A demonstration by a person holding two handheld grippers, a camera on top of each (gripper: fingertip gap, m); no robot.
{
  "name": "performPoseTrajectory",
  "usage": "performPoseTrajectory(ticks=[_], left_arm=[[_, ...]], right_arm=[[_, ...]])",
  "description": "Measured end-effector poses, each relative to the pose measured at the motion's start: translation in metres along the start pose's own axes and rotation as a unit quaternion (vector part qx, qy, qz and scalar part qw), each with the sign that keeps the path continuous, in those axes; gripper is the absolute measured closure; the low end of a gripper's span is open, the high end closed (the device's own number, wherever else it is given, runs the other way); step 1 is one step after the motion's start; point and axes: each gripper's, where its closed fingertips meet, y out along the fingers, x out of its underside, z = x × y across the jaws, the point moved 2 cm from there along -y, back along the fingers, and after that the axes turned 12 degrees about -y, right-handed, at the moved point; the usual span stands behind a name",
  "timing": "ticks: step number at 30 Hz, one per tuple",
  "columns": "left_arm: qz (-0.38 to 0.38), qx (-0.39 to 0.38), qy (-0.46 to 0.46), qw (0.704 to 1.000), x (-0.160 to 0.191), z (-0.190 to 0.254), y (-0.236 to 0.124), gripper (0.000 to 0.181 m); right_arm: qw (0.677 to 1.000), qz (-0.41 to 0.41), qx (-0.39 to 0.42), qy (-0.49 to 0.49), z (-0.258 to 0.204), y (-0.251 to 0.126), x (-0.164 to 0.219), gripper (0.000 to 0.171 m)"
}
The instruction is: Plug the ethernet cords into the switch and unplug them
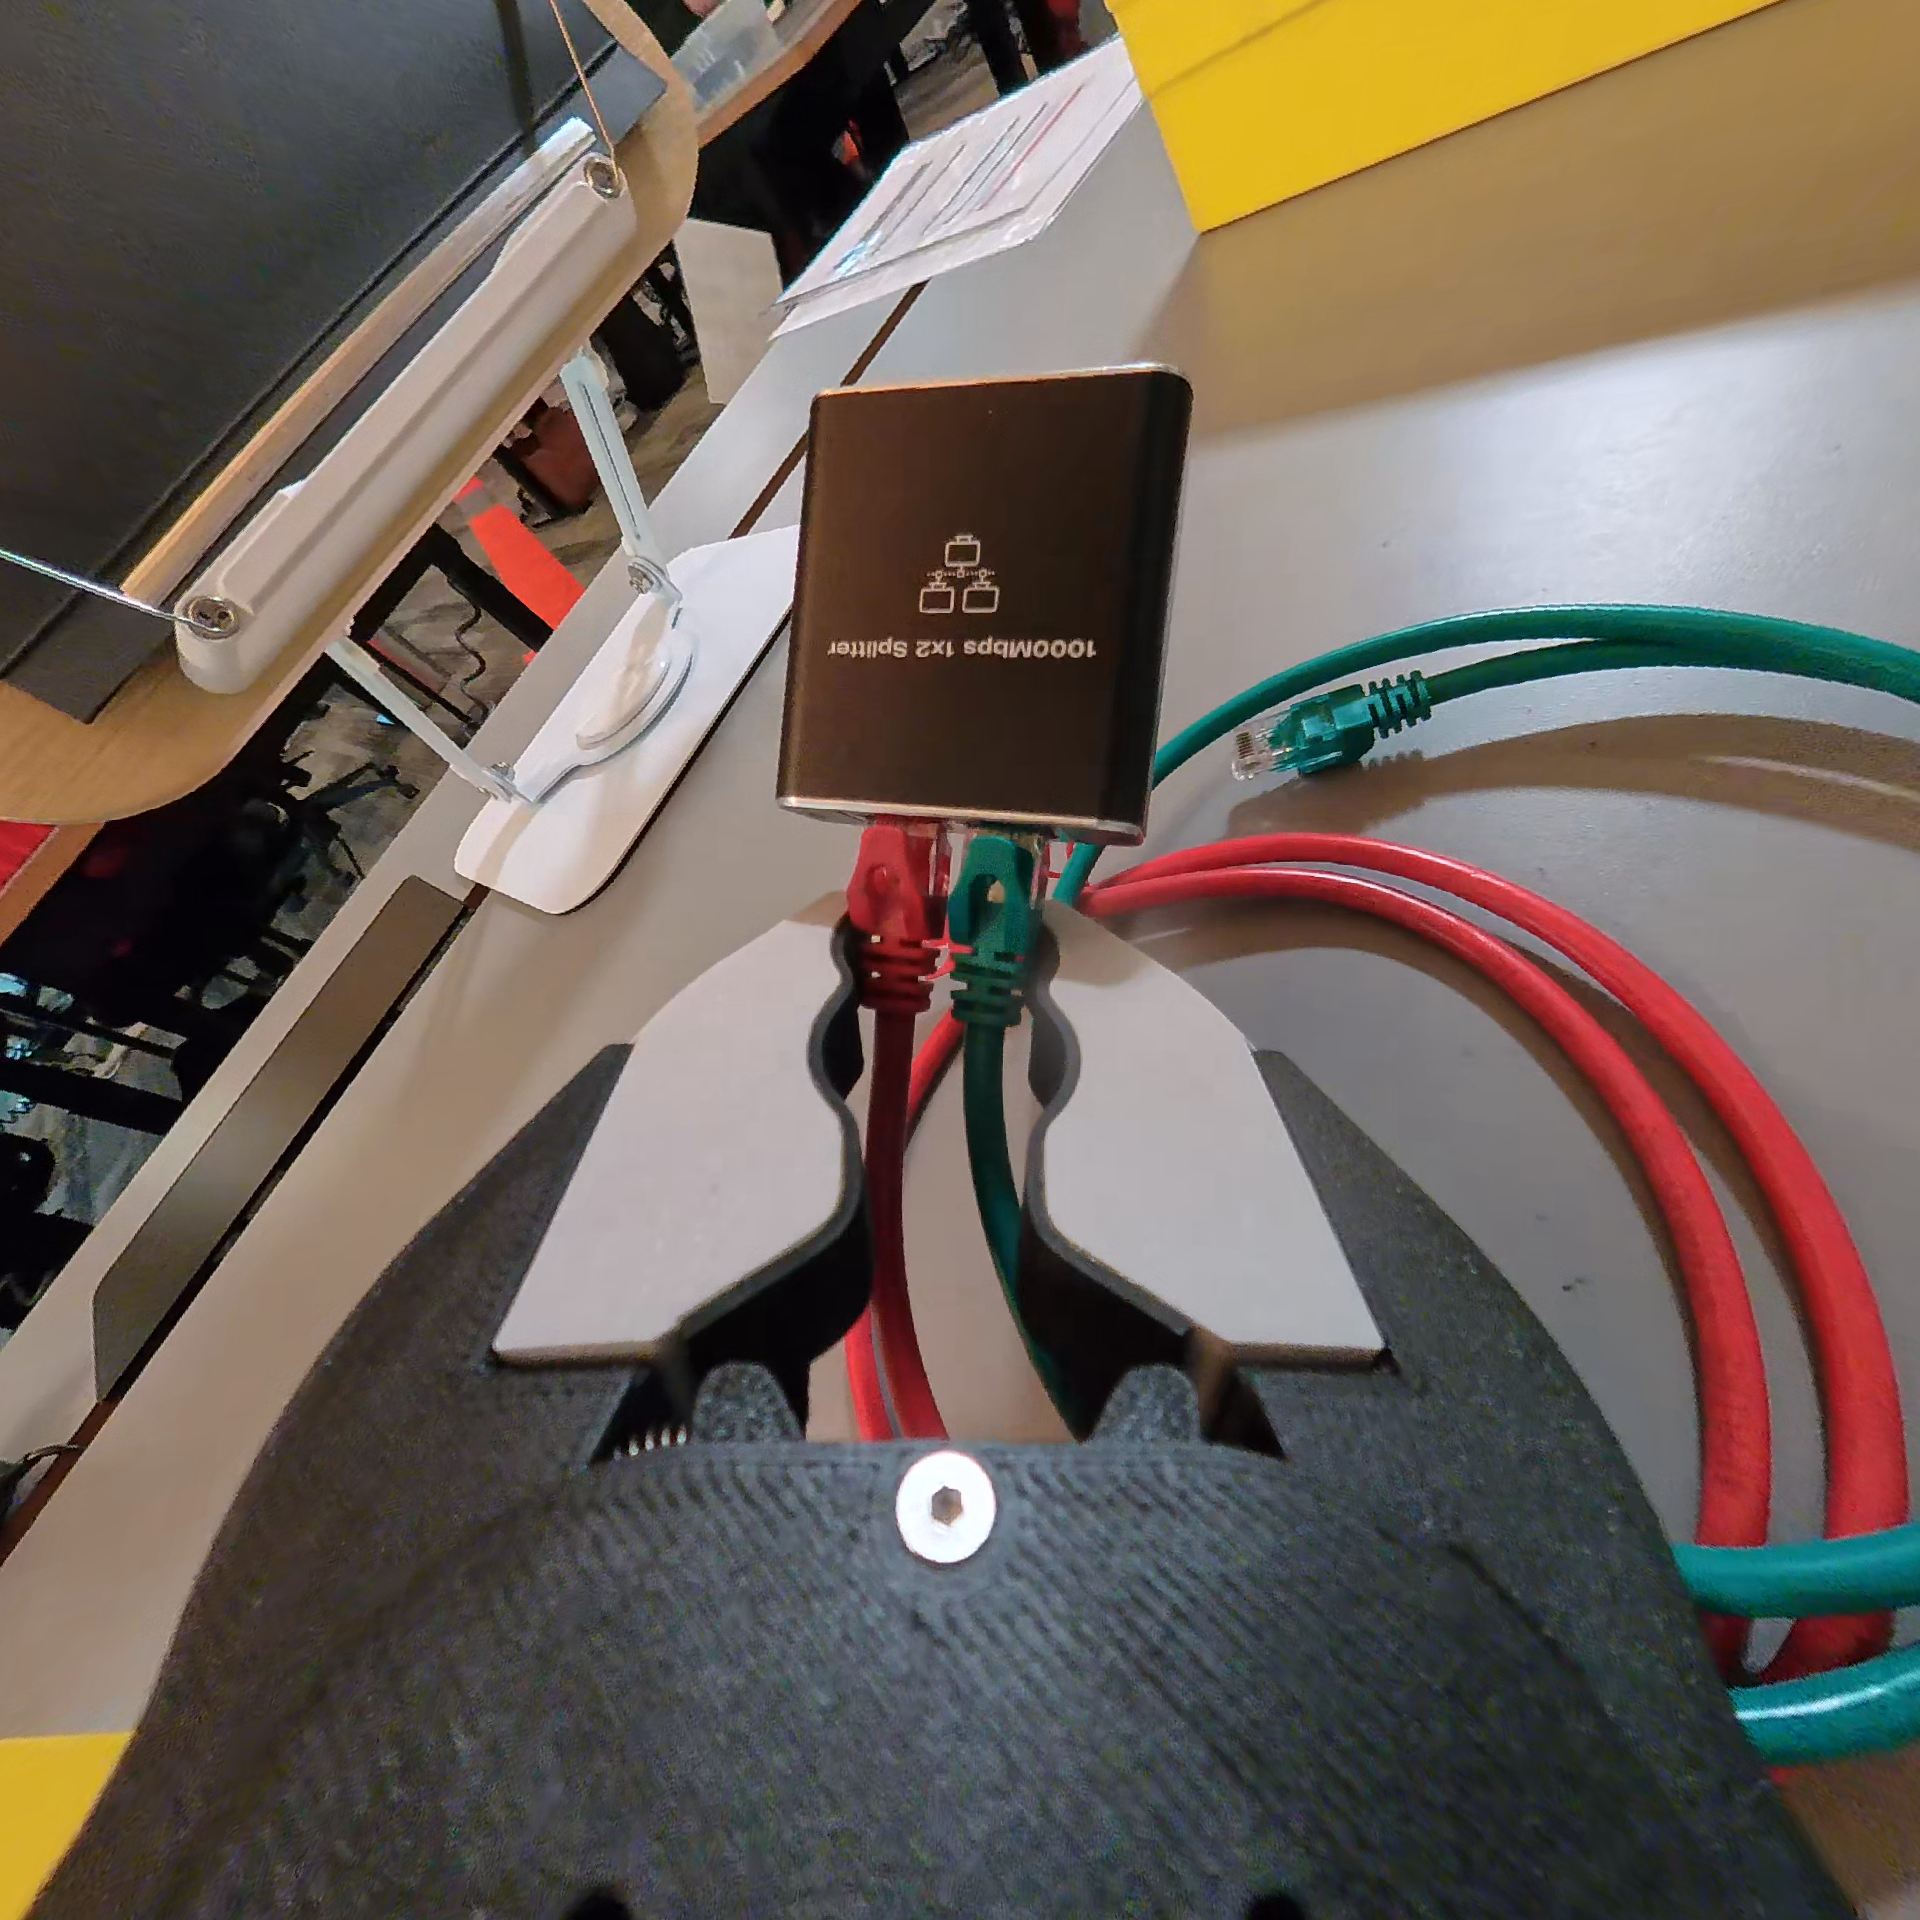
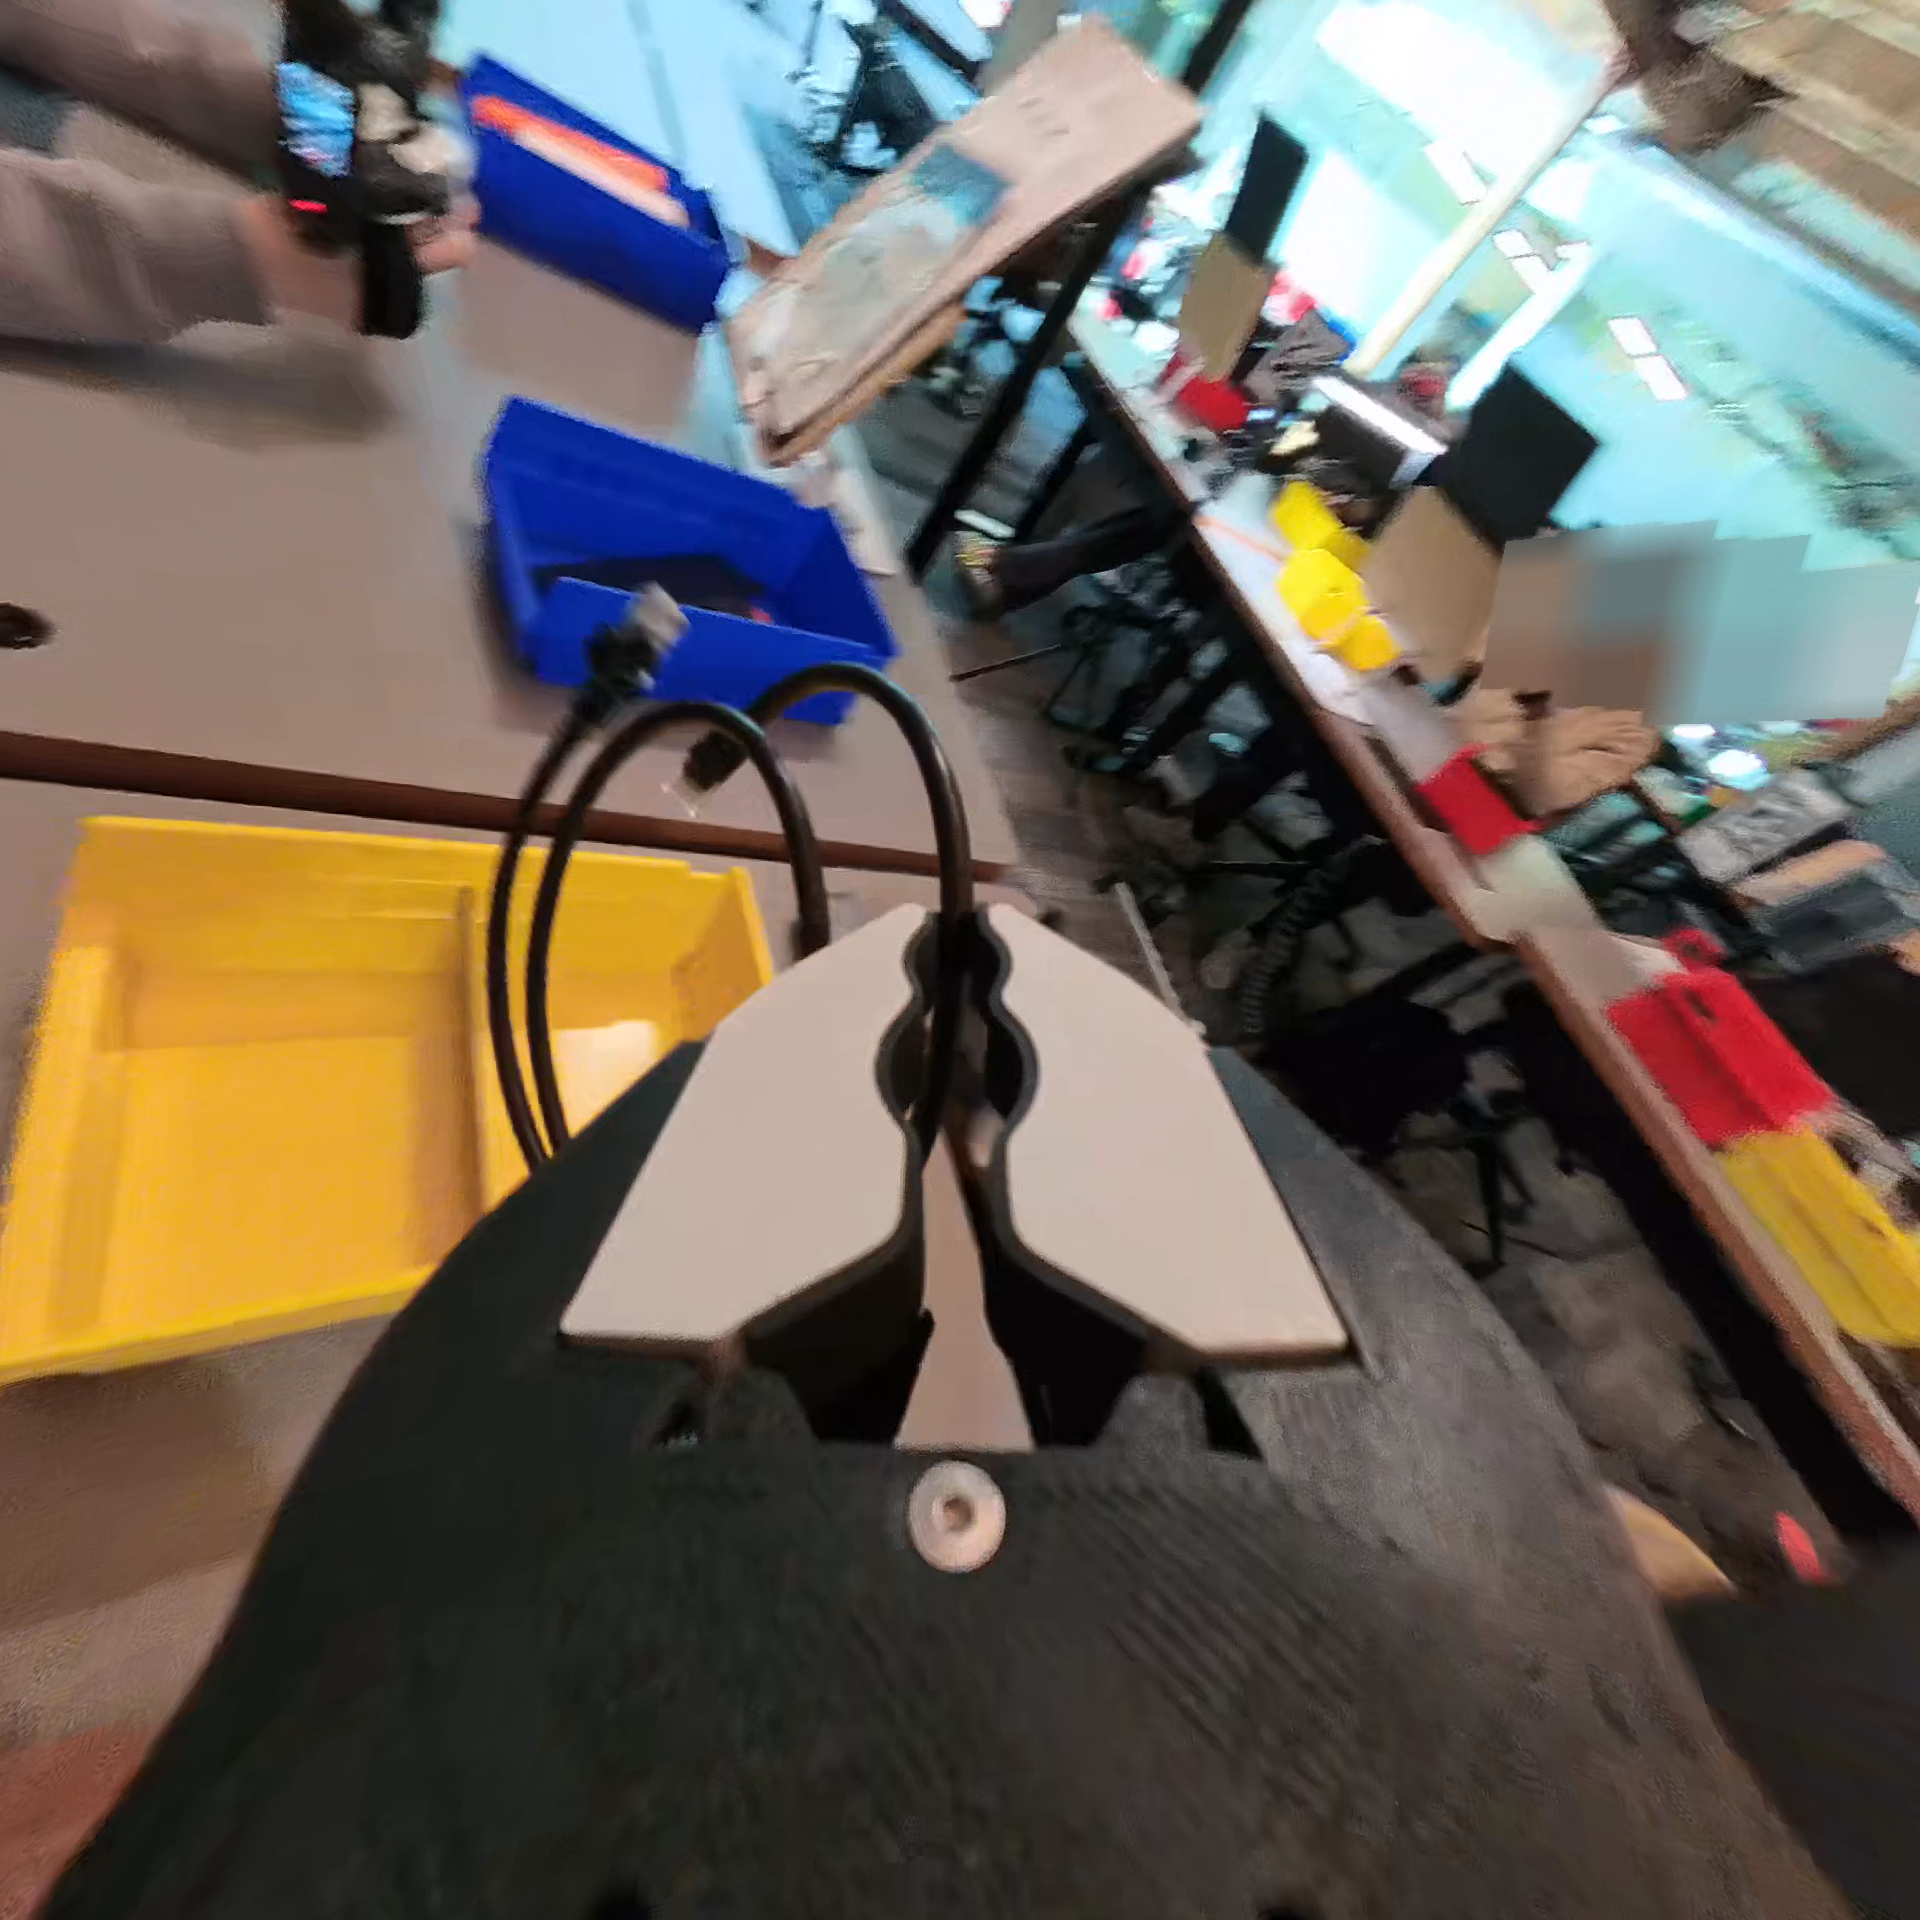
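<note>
In the left wrist view a small black switch (image 1: 987, 592) has a red plug (image 1: 888, 914) and a green plug (image 1: 992, 914) seated side by side in its near face. My left gripper (image 1: 945, 935) is shut around the boots of both plugs. The red cord (image 1: 1662, 1091) and green cord (image 1: 1558, 634) loop over the grey table to the right, where the green cord's other plug (image 1: 1320, 722) lies free. In the blurred right wrist view my right gripper (image 2: 951, 920) is shut on a looped black cable (image 2: 914, 727). Both of that cable's plugs (image 2: 639, 634) hang free.
A yellow bin (image 1: 1403, 83) and a sheet of paper (image 1: 966, 197) lie beyond the switch. A white stand base (image 1: 623, 717) sits at the table's left edge. Under my right gripper are a yellow bin (image 2: 260, 1091), two blue bins (image 2: 675, 561) and a person's sleeve (image 2: 125, 229).
</note>
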Motion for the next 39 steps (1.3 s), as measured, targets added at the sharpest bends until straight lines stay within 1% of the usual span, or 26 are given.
performPoseTrajectory(ticks=[2,4,6,8,11,13,16,18,21,23,24,26,27,28,30,33,35,37,39], left_arm=[[0.001,-0.002,0.002,1.0,0.0,0.0,0.0,0.155],[0.001,-0.005,0.003,1.0,0.0,-0.001,0.0,0.155],[0.0,-0.006,0.004,1.0,0.0,-0.001,0.001,0.155],[-0.002,-0.005,0.005,1.0,0.001,-0.001,0.001,0.155],[-0.008,-0.005,0.013,1.0,0.002,0.001,0.002,0.155],[-0.012,-0.006,0.021,1.0,0.003,0.002,0.003,0.155],[-0.017,-0.005,0.03,0.999,0.004,0.004,0.004,0.155],[-0.019,-0.006,0.032,0.999,0.005,0.004,0.005,0.155],[-0.02,-0.01,0.033,0.999,0.005,0.004,0.005,0.155],[-0.023,-0.012,0.033,0.999,0.005,0.003,0.005,0.155],[-0.025,-0.013,0.034,0.999,0.006,0.003,0.006,0.155],[-0.03,-0.015,0.038,0.999,0.007,0.003,0.007,0.155],[-0.033,-0.016,0.041,0.999,0.007,0.004,0.008,0.155],[-0.035,-0.017,0.044,0.998,0.008,0.004,0.008,0.155],[-0.039,-0.019,0.05,0.998,0.009,0.005,0.009,0.155],[-0.046,-0.023,0.055,0.997,0.01,0.005,0.011,0.155],[-0.05,-0.024,0.057,0.997,0.011,0.005,0.011,0.155],[-0.05,-0.025,0.059,0.997,0.011,0.005,0.011,0.155],[-0.048,-0.025,0.058,0.997,0.011,0.005,0.011,0.155]], right_arm=[[0.998,-0.021,0.06,0.005,0.033,-0.044,0.025,0.165],[0.991,-0.058,0.118,0.008,0.057,-0.089,0.06,0.165],[0.982,-0.101,0.158,0.015,0.067,-0.134,0.101,0.165],[0.973,-0.14,0.183,0.019,0.062,-0.175,0.143,0.165],[0.954,-0.2,0.222,-0.015,0.038,-0.23,0.203,0.165],[0.939,-0.245,0.236,-0.052,0.01,-0.258,0.242,0.166],[0.923,-0.295,0.225,-0.098,-0.049,-0.283,0.29,0.165],[0.922,-0.308,0.204,-0.113,-0.097,-0.292,0.309,0.165],[0.923,-0.316,0.168,-0.143,-0.165,-0.303,0.321,0.165],[0.927,-0.31,0.127,-0.17,-0.207,-0.308,0.322,0.158],[0.934,-0.301,0.094,-0.167,-0.231,-0.309,0.323,0.15],[0.947,-0.291,0.038,-0.132,-0.271,-0.315,0.328,0.131],[0.95,-0.294,0.019,-0.106,-0.286,-0.32,0.333,0.12],[0.952,-0.297,0.01,-0.078,-0.296,-0.326,0.338,0.114],[0.96,-0.278,0.017,-0.022,-0.302,-0.338,0.341,0.112],[0.975,-0.208,0.042,0.064,-0.291,-0.351,0.329,0.119],[0.979,-0.146,0.062,0.13,-0.278,-0.355,0.317,0.126],[0.971,-0.088,0.08,0.207,-0.267,-0.354,0.307,0.135],[0.955,-0.053,0.088,0.279,-0.261,-0.348,0.303,0.142]])
